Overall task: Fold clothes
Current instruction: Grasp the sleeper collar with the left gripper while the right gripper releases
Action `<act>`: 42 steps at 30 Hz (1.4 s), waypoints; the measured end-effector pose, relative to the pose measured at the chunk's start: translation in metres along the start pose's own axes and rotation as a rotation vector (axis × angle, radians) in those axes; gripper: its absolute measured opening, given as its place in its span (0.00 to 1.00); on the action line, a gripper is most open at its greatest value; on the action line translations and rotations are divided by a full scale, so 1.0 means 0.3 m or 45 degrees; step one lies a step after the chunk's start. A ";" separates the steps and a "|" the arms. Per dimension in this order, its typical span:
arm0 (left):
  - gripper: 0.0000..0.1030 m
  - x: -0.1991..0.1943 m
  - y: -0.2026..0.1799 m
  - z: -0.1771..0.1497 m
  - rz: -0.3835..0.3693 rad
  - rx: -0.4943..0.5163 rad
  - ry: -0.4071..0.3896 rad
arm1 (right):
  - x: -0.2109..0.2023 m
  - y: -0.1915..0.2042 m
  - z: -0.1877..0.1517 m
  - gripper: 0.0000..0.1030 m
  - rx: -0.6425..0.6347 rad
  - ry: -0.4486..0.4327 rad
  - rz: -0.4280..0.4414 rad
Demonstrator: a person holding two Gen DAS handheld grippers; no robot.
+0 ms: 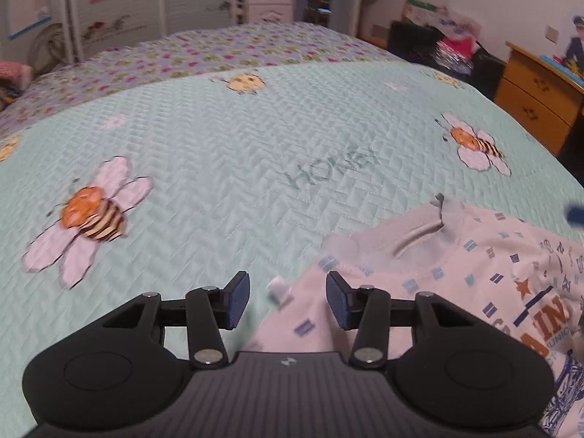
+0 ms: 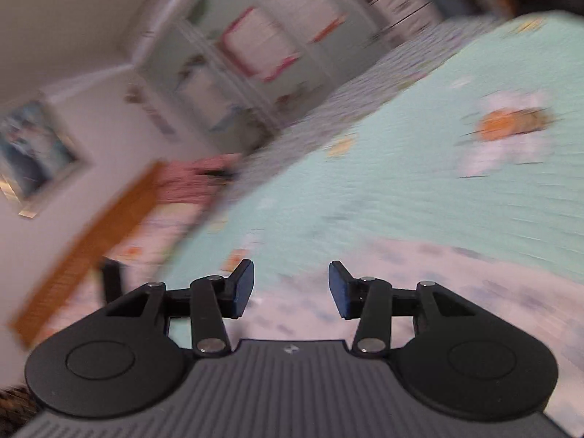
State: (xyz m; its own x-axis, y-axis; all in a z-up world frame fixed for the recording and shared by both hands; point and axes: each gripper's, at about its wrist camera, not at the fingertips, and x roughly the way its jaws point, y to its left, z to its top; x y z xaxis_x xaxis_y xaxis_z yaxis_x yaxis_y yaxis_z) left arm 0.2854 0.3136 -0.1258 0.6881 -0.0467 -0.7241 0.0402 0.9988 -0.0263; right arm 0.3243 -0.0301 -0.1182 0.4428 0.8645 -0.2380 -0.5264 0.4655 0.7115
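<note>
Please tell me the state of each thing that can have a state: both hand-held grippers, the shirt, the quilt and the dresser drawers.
Left hand-held gripper: open, holding nothing.
Right hand-held gripper: open, holding nothing; its view is blurred.
Shirt: lying on the quilt, collar visible, not yet folded.
Quilt: spread flat on the bed.
Dresser drawers: closed.

left gripper [image 1: 288,299] jaws apart, right gripper [image 2: 291,289] jaws apart
</note>
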 end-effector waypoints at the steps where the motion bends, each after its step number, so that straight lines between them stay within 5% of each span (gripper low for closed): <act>1: 0.47 0.020 -0.003 0.008 0.000 0.022 0.012 | 0.030 -0.007 0.023 0.49 0.010 -0.013 0.064; 4: 0.47 0.070 -0.011 0.023 -0.041 0.055 0.055 | 0.097 -0.022 0.077 0.57 0.015 -0.070 0.218; 8: 0.44 0.106 -0.033 0.026 -0.128 0.102 0.094 | 0.102 -0.079 0.085 0.62 0.040 -0.190 0.286; 10: 0.35 0.117 -0.046 0.022 -0.168 0.139 0.113 | 0.092 -0.137 0.082 0.63 0.085 -0.234 0.294; 12: 0.08 0.105 -0.048 0.022 -0.195 0.135 0.115 | 0.079 -0.189 0.073 0.64 0.144 -0.259 0.300; 13: 0.07 0.099 -0.049 0.022 -0.208 0.131 0.115 | 0.066 -0.211 0.070 0.65 0.168 -0.268 0.298; 24: 0.04 -0.190 -0.160 0.009 -0.177 0.176 -0.279 | 0.066 -0.139 0.078 0.66 -0.228 -0.247 -0.368; 33: 0.04 -0.116 -0.165 0.066 0.116 0.203 -0.236 | 0.179 -0.105 0.015 0.65 -0.456 0.053 -0.516; 38: 0.04 0.035 -0.106 0.095 0.141 0.138 -0.047 | 0.203 -0.091 -0.009 0.65 -0.503 0.140 -0.522; 42: 0.04 0.053 -0.104 0.051 0.139 0.118 -0.020 | 0.217 -0.078 -0.027 0.65 -0.534 0.195 -0.517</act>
State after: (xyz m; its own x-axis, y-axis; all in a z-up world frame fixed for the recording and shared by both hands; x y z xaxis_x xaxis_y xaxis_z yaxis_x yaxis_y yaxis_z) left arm 0.3062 0.2817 -0.1260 0.7035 0.0610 -0.7081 0.0308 0.9928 0.1161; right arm 0.3597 0.0169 -0.1558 0.5751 0.6048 -0.5509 -0.5924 0.7723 0.2295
